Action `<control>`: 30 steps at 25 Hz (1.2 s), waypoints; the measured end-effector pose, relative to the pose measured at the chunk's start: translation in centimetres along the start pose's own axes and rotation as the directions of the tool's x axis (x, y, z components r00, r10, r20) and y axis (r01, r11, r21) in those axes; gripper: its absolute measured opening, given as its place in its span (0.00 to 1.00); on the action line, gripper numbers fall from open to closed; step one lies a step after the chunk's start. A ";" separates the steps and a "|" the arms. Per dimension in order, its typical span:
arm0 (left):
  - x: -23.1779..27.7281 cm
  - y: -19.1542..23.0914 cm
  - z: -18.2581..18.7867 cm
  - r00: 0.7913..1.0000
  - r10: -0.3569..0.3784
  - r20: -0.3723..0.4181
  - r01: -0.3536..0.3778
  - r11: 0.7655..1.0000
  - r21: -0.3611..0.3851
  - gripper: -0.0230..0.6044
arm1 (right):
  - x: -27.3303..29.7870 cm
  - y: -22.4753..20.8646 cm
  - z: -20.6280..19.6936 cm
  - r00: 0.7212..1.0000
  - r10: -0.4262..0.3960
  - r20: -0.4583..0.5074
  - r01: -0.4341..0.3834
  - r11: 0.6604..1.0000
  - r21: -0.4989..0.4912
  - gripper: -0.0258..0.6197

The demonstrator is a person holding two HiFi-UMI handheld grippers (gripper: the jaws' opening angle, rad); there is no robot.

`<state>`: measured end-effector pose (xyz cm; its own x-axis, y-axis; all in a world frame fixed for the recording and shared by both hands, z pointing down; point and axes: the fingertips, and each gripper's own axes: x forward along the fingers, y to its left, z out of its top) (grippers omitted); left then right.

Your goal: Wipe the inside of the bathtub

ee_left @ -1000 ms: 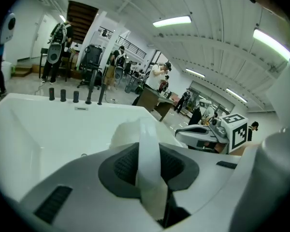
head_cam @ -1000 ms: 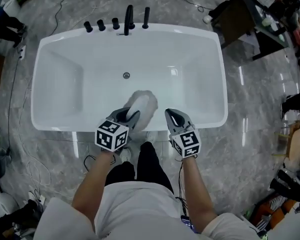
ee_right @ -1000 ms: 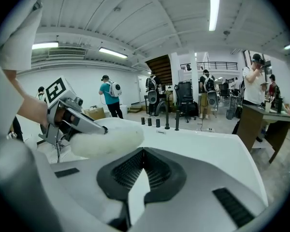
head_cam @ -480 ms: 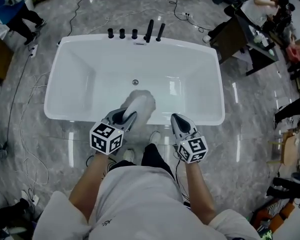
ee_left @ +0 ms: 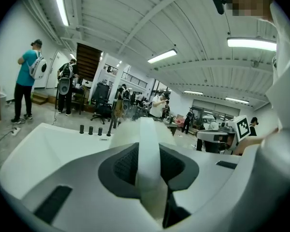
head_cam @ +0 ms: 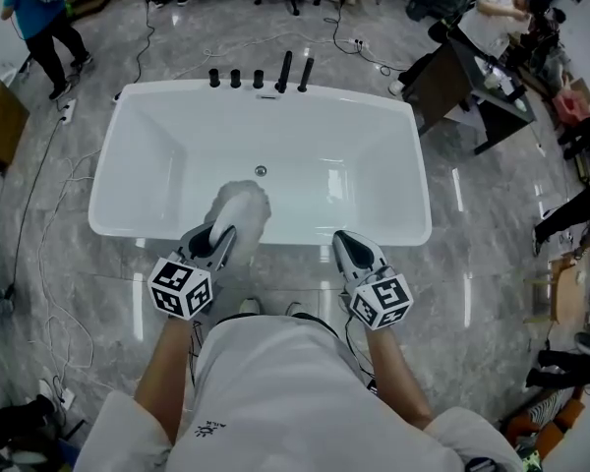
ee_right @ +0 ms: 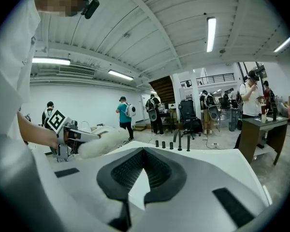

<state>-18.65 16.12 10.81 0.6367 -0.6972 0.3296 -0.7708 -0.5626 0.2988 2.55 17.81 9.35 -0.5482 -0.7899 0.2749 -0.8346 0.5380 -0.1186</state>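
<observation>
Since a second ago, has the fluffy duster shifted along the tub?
Yes. The fluffy duster in the left gripper slid leftward: it was right of the drain, now left of it.

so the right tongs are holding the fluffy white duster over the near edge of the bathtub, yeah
No, it's the left tongs that hold the fluffy white duster over the near edge of the bathtub. The left gripper view shows its handle clamped between them. The right tongs are shut on nothing.
</observation>
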 end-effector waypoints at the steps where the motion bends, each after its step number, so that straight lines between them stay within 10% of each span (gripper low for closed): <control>1: -0.3 -0.2 0.1 1.000 0.016 0.011 -0.016 1.000 -0.004 0.19 | -0.2 -0.1 0.2 1.000 0.010 0.000 -0.010 1.000 -0.003 0.07; 30: -2.4 -4.2 0.0 0.991 0.120 0.057 -0.121 0.992 0.019 0.19 | -2.4 -1.1 -0.2 0.997 0.070 0.013 -0.070 0.997 -0.015 0.07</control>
